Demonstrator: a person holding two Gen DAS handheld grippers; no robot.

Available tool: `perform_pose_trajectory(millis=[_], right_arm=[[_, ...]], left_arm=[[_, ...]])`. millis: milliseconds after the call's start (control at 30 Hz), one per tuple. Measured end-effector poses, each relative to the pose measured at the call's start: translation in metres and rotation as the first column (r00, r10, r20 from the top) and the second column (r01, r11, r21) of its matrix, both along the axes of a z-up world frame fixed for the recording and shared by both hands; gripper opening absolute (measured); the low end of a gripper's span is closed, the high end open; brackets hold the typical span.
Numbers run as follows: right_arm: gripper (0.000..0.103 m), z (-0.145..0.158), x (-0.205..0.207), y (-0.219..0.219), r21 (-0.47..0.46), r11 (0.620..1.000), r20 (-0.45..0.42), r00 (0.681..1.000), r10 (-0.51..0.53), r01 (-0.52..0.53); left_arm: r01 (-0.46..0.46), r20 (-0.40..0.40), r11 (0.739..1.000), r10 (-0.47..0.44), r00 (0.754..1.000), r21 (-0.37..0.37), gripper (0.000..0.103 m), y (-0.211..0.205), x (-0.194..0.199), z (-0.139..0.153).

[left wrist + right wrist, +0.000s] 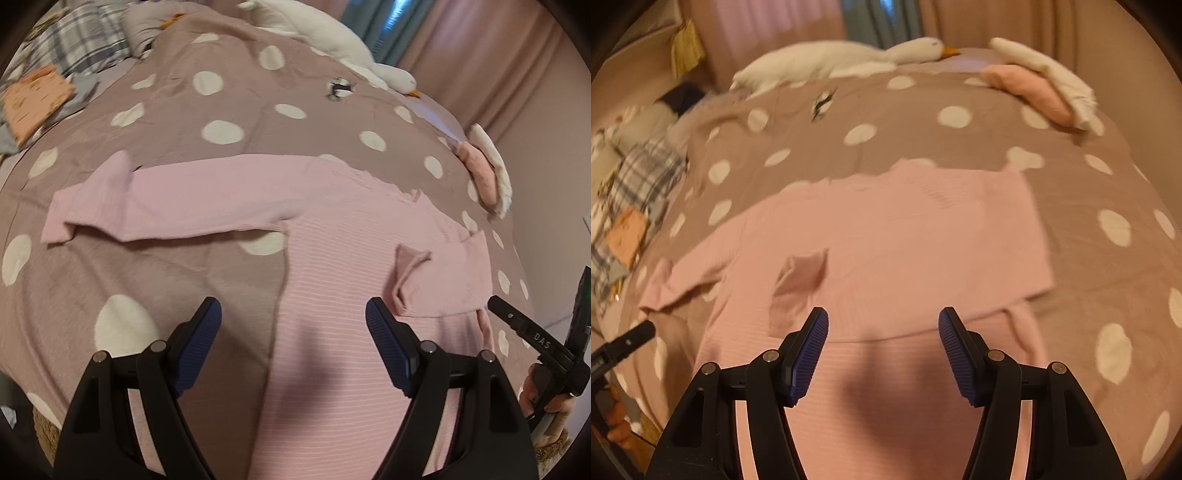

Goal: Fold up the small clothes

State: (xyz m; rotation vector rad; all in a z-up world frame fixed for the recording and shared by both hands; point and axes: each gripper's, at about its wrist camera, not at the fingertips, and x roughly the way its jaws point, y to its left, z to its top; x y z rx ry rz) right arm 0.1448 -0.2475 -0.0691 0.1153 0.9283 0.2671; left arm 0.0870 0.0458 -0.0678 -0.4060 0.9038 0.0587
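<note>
Pink striped knit long-sleeved top (332,251) lies spread on the bed, both sets of jaws open above it.

The left gripper (293,343) hangs over the top's lower body near its left side edge, jaws wide apart with nothing between them; the right gripper (882,350) hangs over the middle of the body, jaws parted and empty too. One sleeve (147,199) stretches out flat across the mauve bedspread with white polka dots (184,110); the other sleeve (801,280) is folded in over the chest, its cuff lying on the body. Beyond the top, near the far edge of the bed, rest a white plush goose with an orange beak (849,59) and a small folded pile of pink and white cloth (1041,88).
</note>
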Motion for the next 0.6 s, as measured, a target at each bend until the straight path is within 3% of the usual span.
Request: perform_pose_trajectory(millis=[367, 467, 600], right_arm=[[0.062, -0.006, -0.023, -0.06, 0.051, 0.978, 0.008, 0.979, -0.202, 0.201], [0.062, -0.012, -0.027, -0.071, 0.071, 0.97, -0.01, 0.972, -0.234, 0.234], [0.062, -0.021, -0.032, -0.084, 0.089, 0.959, -0.037, 0.963, -0.267, 0.27]], left_arm=[[0.156, 0.032, 0.987, -0.155, 0.987, -0.039, 0.076, -0.05, 0.038, 0.006], [0.213, 0.035, 0.976, -0.212, 0.977, -0.046, 0.074, -0.067, 0.057, 0.004], [0.295, 0.01, 0.948, -0.296, 0.955, -0.119, 0.073, -0.09, 0.089, -0.015]])
